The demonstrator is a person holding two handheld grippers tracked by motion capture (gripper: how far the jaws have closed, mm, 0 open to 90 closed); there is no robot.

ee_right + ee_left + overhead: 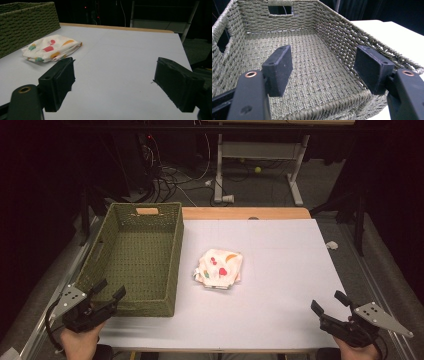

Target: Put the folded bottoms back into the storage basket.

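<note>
The basket [135,257] is coarse woven olive fibre; the folded cloth [219,269] is soft printed cotton; the tabletop [280,295] is smooth and matt, with a wood far edge.

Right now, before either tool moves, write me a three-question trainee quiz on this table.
1. True or false: the folded cloth lies inside the green woven basket.
2. Which tool is nearer the basket: A) the left tool, B) the right tool?
3. Fill in: in their own views, both tools stand ____ with nothing between the jaws.

Key
1. False: the cloth lies on the white table, just to the right of the basket in the high view.
2. A: the left tool hovers at the basket's near corner; the right tool is over the table's near right part.
3. open.
</note>
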